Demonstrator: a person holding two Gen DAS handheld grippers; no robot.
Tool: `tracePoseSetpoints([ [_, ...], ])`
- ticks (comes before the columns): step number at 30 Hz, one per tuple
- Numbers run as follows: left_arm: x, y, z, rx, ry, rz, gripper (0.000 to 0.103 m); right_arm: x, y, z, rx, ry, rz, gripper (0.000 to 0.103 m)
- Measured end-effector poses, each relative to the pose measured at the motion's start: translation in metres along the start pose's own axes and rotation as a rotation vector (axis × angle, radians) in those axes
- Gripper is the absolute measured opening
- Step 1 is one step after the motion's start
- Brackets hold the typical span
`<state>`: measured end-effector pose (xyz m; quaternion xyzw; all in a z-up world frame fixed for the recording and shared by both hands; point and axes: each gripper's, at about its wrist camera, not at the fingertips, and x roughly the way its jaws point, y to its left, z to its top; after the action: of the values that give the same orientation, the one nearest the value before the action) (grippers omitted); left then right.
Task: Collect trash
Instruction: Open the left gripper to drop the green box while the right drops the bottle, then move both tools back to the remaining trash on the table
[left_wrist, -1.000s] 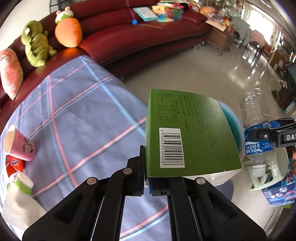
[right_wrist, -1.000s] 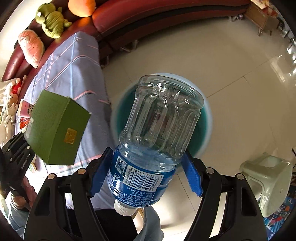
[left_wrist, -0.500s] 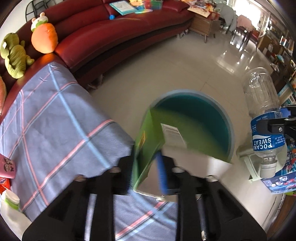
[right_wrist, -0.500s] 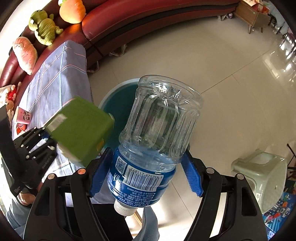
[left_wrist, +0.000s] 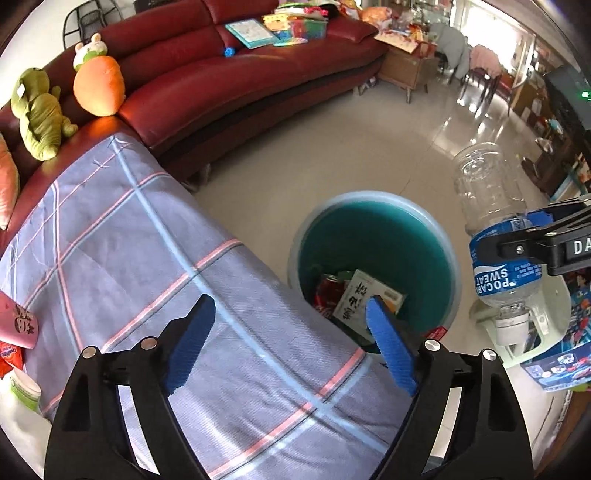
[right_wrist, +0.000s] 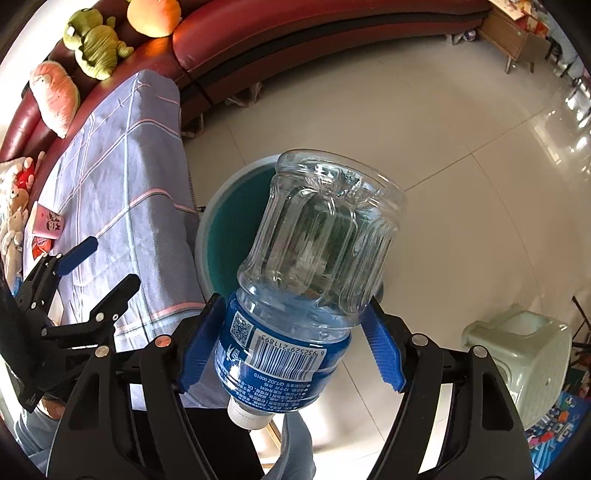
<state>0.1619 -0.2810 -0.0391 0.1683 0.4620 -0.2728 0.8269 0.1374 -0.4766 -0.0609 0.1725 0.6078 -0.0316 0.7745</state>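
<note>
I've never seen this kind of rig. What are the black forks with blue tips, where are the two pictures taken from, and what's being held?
A person holds a two-finger grasping tool in each hand; a fisheye camera on each looks along its fingers. The left tool is open and empty above the round teal trash bin, where a white-faced box and a red can lie. The right tool grips a clear plastic bottle with a blue label, cap toward the camera. Beside the bin is a table under a plaid cloth.
</note>
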Motion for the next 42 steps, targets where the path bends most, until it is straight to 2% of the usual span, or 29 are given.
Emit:
tracePoseSetpoints([
  [6,-0.007,0.017,-0.009,-0.039,0.0,0.013,0.091,0.011,0.009,0.007,-0.024,0.02,0.004,0.071],
  [11,-0.008,0.035,-0.015,-0.084,0.012,0.016,0.092,0.021,0.016,0.012,-0.041,0.037,-0.009,0.071],
  [14,-0.01,0.038,-0.019,-0.094,0.016,0.018,0.092,0.025,0.017,0.014,-0.028,0.049,0.003,0.075],
  [22,-0.011,0.046,-0.029,-0.117,0.023,0.009,0.092,0.024,0.018,0.011,-0.023,0.053,-0.006,0.076],
  [27,-0.016,0.046,-0.032,-0.117,0.017,0.009,0.092,0.024,0.017,0.009,-0.016,0.062,-0.014,0.082],
  [34,-0.021,0.051,-0.037,-0.128,0.015,0.005,0.092,0.025,0.02,0.001,-0.007,0.079,-0.028,0.083],
  [42,-0.037,0.067,-0.047,-0.153,0.002,0.019,0.092,0.026,0.05,-0.007,-0.069,0.101,-0.023,0.084],
])
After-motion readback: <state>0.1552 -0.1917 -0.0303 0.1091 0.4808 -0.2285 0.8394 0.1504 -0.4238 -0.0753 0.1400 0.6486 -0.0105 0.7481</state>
